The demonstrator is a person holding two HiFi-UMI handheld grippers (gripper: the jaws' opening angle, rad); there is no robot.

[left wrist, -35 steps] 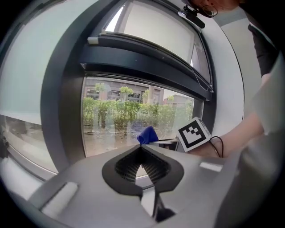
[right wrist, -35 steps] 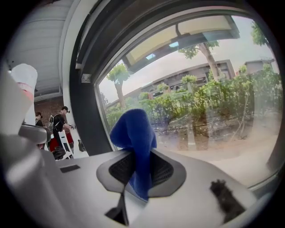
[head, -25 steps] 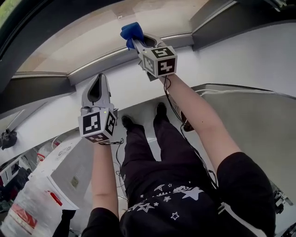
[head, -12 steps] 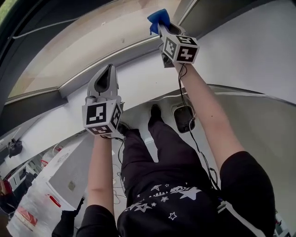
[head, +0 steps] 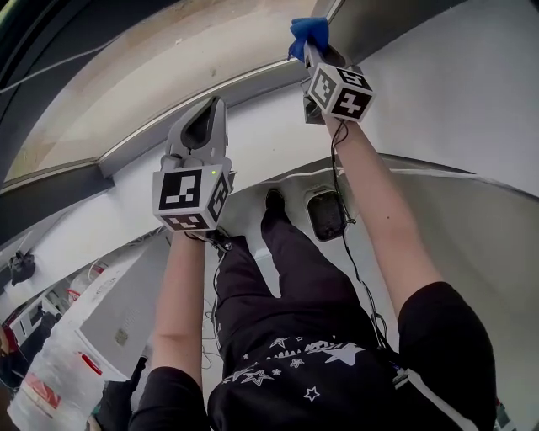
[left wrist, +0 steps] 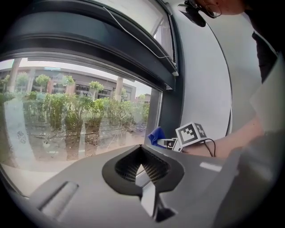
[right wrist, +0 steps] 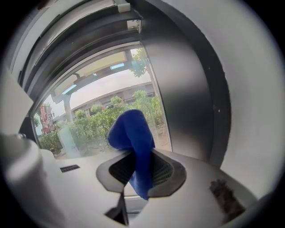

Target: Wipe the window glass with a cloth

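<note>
The window glass fills the top left of the head view, above a grey sill. My right gripper is shut on a blue cloth, held at the glass's right end beside the dark upright frame. In the right gripper view the blue cloth stands up out of the right gripper, with the glass close behind it. My left gripper is shut with nothing in it, lower and to the left, pointing at the sill. The left gripper view shows the left gripper, the glass and the cloth.
A white wall runs under the sill. A dark frame post borders the glass on the right. White boxes and bags stand on the floor at lower left. A cable hangs from the right gripper past a floor box.
Both grippers have risen and moved right along the window. The cloth has gone from the sill's middle to the glass's right end by the frame.
</note>
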